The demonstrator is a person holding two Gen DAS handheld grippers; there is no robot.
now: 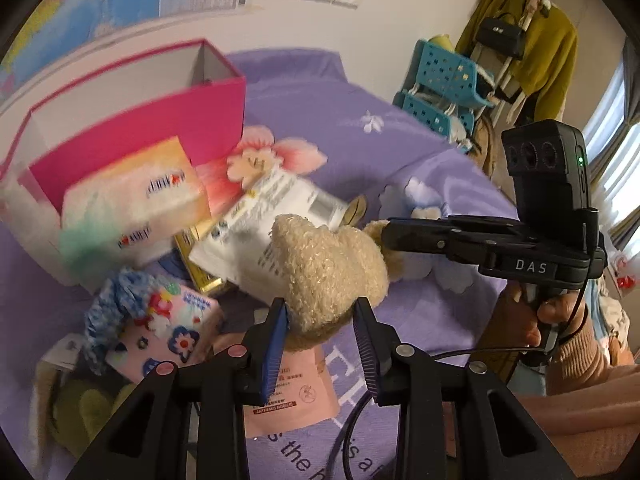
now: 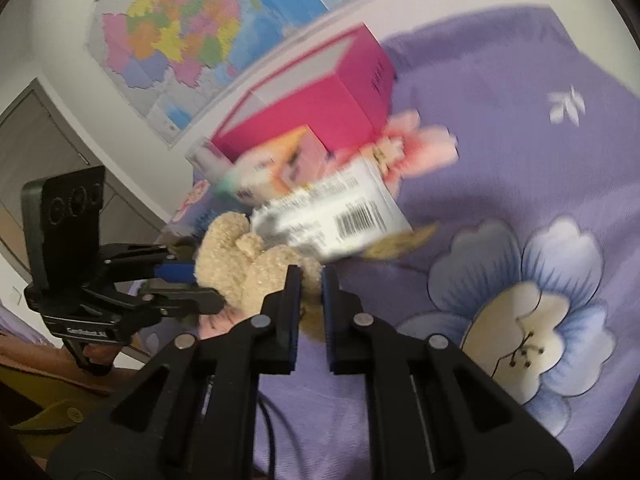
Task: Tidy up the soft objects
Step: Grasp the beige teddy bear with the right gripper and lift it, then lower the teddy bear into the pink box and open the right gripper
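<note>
A beige curly plush toy (image 1: 332,272) is held above the purple bedspread. My left gripper (image 1: 322,312) is closed on its near end, blue pads pressing the plush from both sides. My right gripper (image 2: 311,280) is shut on the plush's other end (image 2: 256,264); it shows at the right of the left wrist view (image 1: 384,232). The left gripper shows at the left of the right wrist view (image 2: 188,280). An open pink box (image 1: 140,120) stands behind on the bed, also in the right wrist view (image 2: 320,96).
Tissue packs (image 1: 136,200), a white printed pouch (image 1: 264,216), a pink floral pack (image 1: 168,332), a blue knit item (image 1: 112,304) and a pink sachet (image 1: 296,396) lie on the purple bedspread (image 1: 360,120). Blue baskets (image 1: 444,84) and a coat rack stand at the right.
</note>
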